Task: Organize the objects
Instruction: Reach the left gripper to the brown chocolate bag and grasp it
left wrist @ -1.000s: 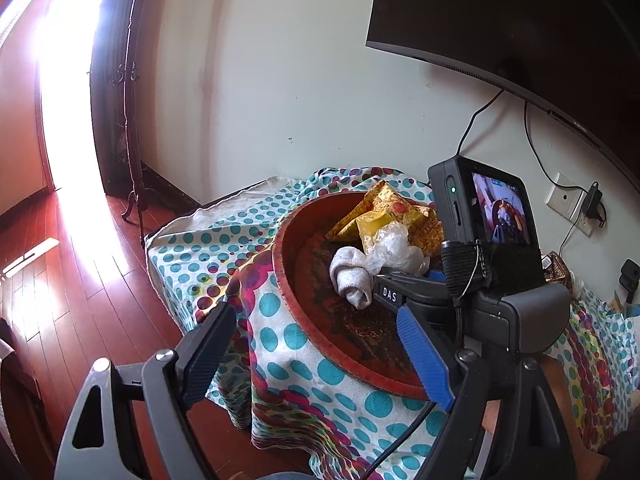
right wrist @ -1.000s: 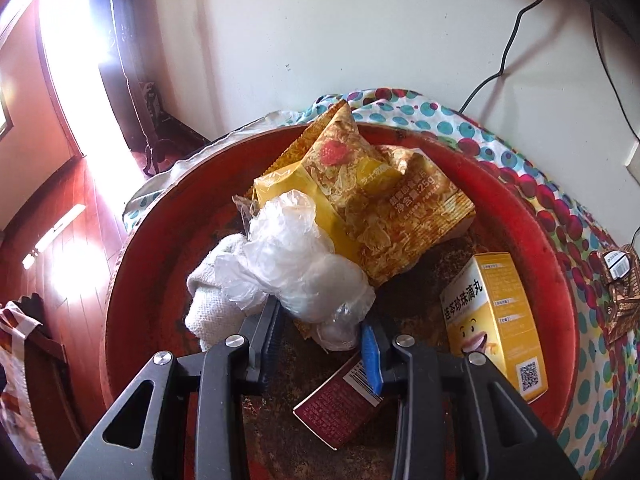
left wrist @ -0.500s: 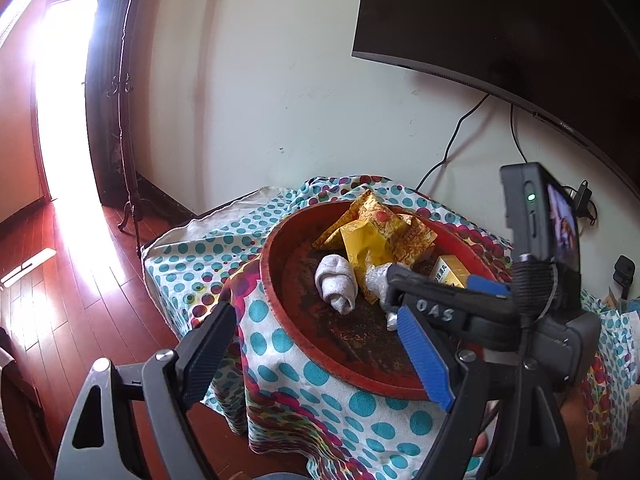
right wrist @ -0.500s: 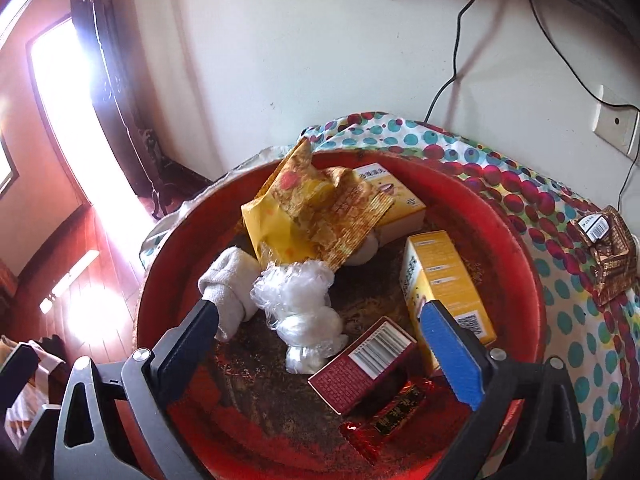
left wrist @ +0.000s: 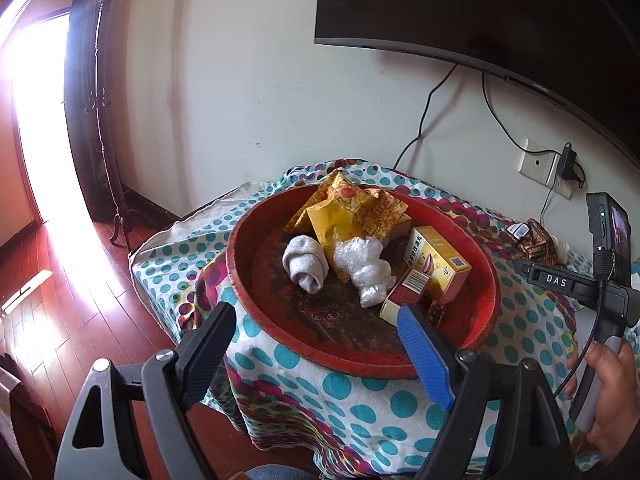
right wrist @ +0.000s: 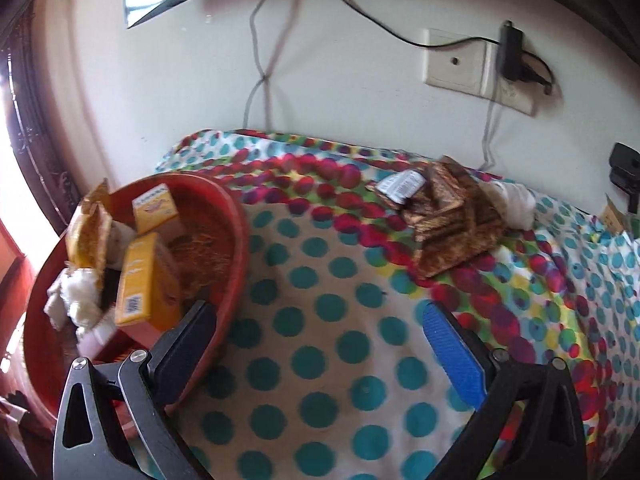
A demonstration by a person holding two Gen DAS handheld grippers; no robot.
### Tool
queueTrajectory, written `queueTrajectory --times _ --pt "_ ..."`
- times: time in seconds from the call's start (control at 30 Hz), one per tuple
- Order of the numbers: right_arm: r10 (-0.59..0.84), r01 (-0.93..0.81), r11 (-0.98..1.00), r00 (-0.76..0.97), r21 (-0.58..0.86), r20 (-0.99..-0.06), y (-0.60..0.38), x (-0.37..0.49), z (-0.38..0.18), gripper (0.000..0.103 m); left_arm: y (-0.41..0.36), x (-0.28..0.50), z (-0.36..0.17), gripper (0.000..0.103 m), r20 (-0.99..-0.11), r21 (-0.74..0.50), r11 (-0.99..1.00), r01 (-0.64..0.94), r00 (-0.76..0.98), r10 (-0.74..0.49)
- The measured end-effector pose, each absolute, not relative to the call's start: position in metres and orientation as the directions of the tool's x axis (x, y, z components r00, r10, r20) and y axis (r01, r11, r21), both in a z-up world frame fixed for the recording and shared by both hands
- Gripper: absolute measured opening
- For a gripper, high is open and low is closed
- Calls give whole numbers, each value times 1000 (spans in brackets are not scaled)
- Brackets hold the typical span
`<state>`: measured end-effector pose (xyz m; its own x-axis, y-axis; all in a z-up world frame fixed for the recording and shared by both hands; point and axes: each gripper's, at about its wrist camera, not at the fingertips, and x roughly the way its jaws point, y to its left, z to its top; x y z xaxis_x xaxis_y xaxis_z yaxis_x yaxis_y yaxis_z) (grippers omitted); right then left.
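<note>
Both grippers wide open, empty — left gripper [left wrist: 316, 344] near round red tray [left wrist: 256, 280]; right gripper [right wrist: 320, 340] over dotted cloth [right wrist: 320, 360]. Brown foil packets [right wrist: 444, 216] far right. Risk: slippery foil squirts from pads.

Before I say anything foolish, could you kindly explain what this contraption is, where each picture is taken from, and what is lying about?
There is no robot here. A person holds a hand-held gripper in each hand, and a fisheye camera on each looks forward along its two fingers.

The left wrist view shows the left gripper, open and empty, facing a round red tray on a polka-dot tablecloth. The tray holds yellow snack packets, a rolled white cloth, a crumpled clear plastic bag, a yellow box and a red box. The right hand appears at that view's edge.

The right wrist view shows the right gripper, also open and empty, over bare tablecloth, with brown wrappers lying farther back.
</note>
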<state>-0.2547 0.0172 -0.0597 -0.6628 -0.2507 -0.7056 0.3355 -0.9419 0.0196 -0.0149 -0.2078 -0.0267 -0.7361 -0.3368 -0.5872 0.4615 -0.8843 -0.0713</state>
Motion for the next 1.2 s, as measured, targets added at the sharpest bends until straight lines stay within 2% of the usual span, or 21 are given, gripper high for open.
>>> queueTrajectory --times 0.2,0.37,0.43,0.53,0.63,0.73,0.87,0.93,1.0,1.2 --pt "-145 166 -985 -659 46 -738 99 -289 -77 103 -166 -29 -39 85 -602 -43 -942 332 -762 -241" --pt "-114 100 -993 -644 64 -757 135 -308 -82 103 -117 -50 -50 85 -625 -31 -988 150 -774 -99" --pt "-75 86 -996 -630 27 -773 142 -317 -85 103 -97 -61 -53 85 -632 -17 -995 93 -772 -61" --pt "-42 77 -997 -643 -10 -764 154 -325 -85 103 -76 -84 -55 85 -647 -61 -997 39 -762 9" --pt "15 38 -998 -652 -53 -758 169 -332 -86 103 -59 -115 -53 85 -652 -89 -995 41 -757 27" --pt "32 -23 -999 -647 -23 -761 191 -336 -88 103 -41 -151 -44 85 -657 -103 -992 67 -753 18" --pt "-30 -116 -985 -603 125 -797 223 -341 -99 103 -10 -205 -33 85 -660 -105 -992 74 -751 13" --pt "-68 -106 -980 -619 169 -783 226 -340 -97 103 3 -235 -32 85 -665 -105 -991 81 -747 10" --pt "-73 -100 -980 -621 171 -780 224 -338 -96 103 15 -265 -34 85 -678 -91 -991 103 -735 -14" --pt "-132 -75 -970 -639 232 -757 235 -334 -96 103 24 -334 -40 85 -699 -179 -963 200 -715 -19"
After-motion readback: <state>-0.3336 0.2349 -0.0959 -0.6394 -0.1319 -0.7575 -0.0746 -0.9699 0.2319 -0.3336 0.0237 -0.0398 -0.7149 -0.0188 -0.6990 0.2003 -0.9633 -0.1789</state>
